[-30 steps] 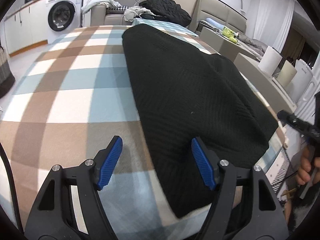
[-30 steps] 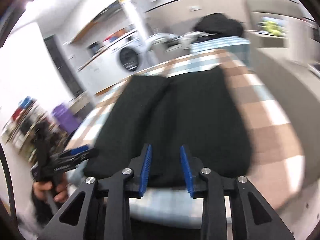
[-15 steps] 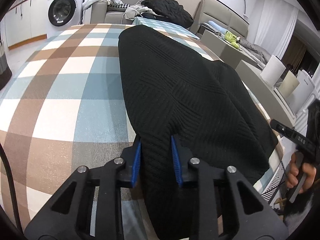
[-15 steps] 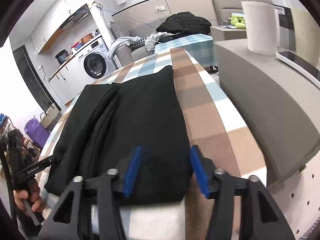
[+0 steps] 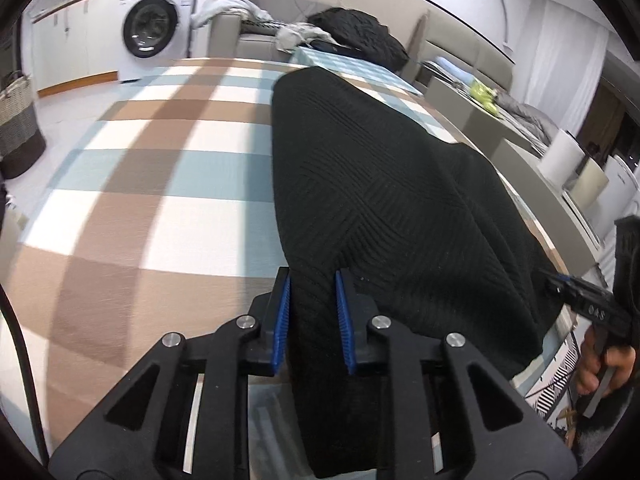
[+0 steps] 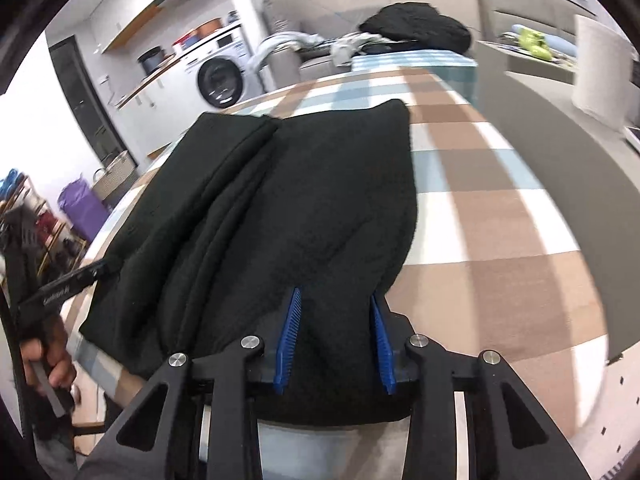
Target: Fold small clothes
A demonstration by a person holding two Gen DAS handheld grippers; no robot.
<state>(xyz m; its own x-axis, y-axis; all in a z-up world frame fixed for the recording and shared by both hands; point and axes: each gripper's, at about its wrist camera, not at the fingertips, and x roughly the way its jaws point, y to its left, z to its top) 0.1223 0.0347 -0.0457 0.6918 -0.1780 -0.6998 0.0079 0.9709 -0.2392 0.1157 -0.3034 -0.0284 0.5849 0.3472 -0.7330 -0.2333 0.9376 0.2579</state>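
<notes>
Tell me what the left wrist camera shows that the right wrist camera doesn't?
Only the left wrist view shows the left gripper pinching the near left edge of the black knit garment, and a striped basket. Only the right wrist view shows the right gripper, jaws just closing around the garment's right corner, and a purple bag. Both show the checked tablecloth and washing machine.

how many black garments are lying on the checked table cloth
1: the black knit garment lies along the checked cloth, its near end between both grippers. Another dark heap sits beyond the table.
</notes>
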